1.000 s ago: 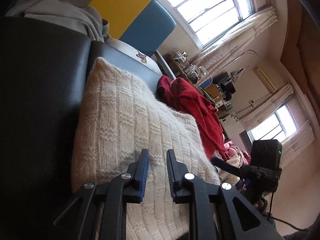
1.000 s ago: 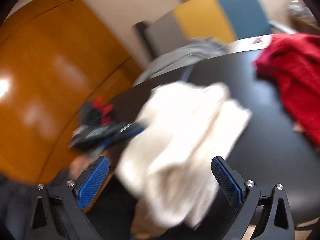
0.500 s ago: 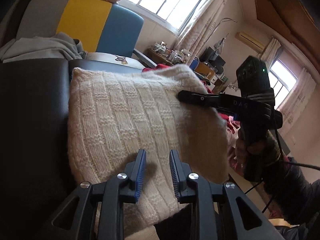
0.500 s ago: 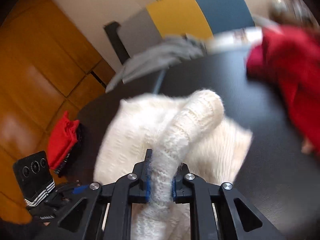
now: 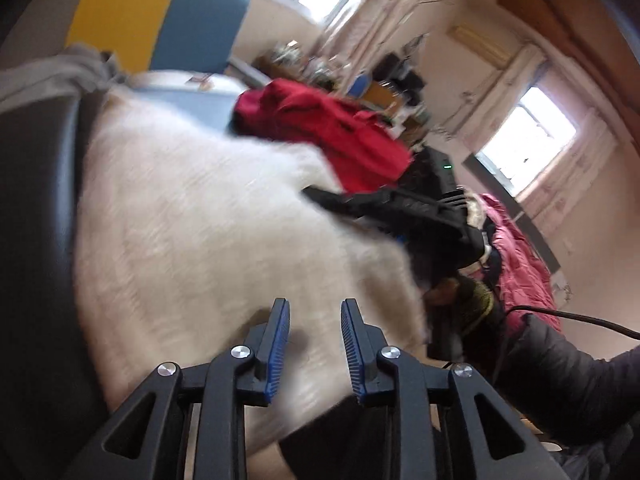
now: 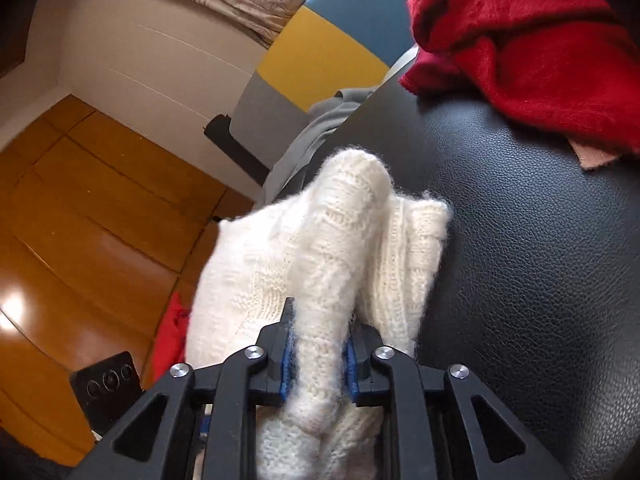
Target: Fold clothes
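The white sweater is pinched in the right tool: its two pads are closed on a thick rolled ridge of knit that runs straight ahead, away from the tool, along its line of sight, ending in a rounded hump. The rest of the sweater hangs and bunches to either side of that ridge, the right flap lying on the black desk, the left part reaching out past the desk's left edge, over the wooden floor. In the left wrist view the sweater spreads broad and blurred in front of the left tool, whose pads stand a small gap apart; the knit fills the view behind that gap, but whether any of it is caught between the pads I cannot tell. There the right tool reaches in from the right onto the sweater's far right side, so the right tool has the sure hold and the left sits at the near edge. My judgement is that any fold turns on that ridge: the cloth would swing about the line the right tool holds. Around it, a red garment lies heaped at the desk's far right, near the sweater but apart from it, and a grey garment drapes over the far edge beside a yellow and blue chair. The red heap crowds the far right of the desk.
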`<act>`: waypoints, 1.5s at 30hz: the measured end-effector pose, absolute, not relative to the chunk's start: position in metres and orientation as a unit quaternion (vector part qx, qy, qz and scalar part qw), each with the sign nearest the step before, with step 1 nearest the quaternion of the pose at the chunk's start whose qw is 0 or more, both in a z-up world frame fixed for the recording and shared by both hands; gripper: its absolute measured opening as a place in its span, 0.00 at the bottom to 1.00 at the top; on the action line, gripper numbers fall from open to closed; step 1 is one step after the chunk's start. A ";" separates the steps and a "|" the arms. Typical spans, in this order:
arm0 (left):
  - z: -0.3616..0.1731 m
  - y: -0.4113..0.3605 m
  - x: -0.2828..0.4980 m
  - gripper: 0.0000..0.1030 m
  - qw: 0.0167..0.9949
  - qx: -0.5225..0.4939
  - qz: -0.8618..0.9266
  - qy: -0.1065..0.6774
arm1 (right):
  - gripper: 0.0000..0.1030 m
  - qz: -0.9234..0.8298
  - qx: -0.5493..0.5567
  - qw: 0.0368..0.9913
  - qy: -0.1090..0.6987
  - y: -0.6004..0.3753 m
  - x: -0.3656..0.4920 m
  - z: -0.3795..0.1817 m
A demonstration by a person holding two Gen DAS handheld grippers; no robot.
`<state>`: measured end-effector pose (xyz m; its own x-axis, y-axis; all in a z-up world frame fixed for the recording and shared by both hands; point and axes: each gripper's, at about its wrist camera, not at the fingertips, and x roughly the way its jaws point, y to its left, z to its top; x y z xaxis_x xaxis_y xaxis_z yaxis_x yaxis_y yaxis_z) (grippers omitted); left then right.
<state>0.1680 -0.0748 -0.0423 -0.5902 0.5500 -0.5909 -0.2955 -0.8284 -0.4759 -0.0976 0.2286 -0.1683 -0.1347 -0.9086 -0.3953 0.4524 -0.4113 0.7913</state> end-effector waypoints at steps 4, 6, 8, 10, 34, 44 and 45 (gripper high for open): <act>-0.034 -0.033 0.156 0.26 0.286 -0.377 0.875 -0.099 | 0.48 -0.743 0.436 0.473 -0.188 0.222 -0.092 -0.127; -0.038 -0.011 0.156 0.26 0.311 -0.379 0.869 -0.069 | 0.49 -0.748 0.421 0.487 -0.161 0.220 -0.091 -0.102; -0.048 0.010 0.159 0.26 0.325 -0.386 0.862 -0.042 | 0.49 -0.740 0.410 0.517 -0.129 0.210 -0.088 -0.082; -0.061 0.025 0.158 0.26 0.335 -0.400 0.853 -0.025 | 0.49 -0.726 0.406 0.546 -0.095 0.194 -0.088 -0.069; -0.060 -0.084 0.222 0.26 0.170 -0.394 0.898 -0.099 | 0.69 -0.693 0.401 0.590 0.102 0.040 -0.067 -0.048; -0.086 -0.047 0.224 0.27 0.158 -0.389 0.904 -0.078 | 0.88 -0.697 0.431 0.547 0.173 -0.042 -0.081 -0.136; -0.086 -0.046 0.224 0.27 0.158 -0.388 0.904 -0.080 | 0.88 -0.694 0.431 0.550 0.174 -0.042 -0.083 -0.137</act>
<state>0.2238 -0.0456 -0.0864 -0.6484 0.3486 -0.6768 -0.2243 -0.9370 -0.2678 -0.0825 -0.0424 -0.1370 -0.0241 -0.6135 -0.7893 0.9130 -0.3351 0.2326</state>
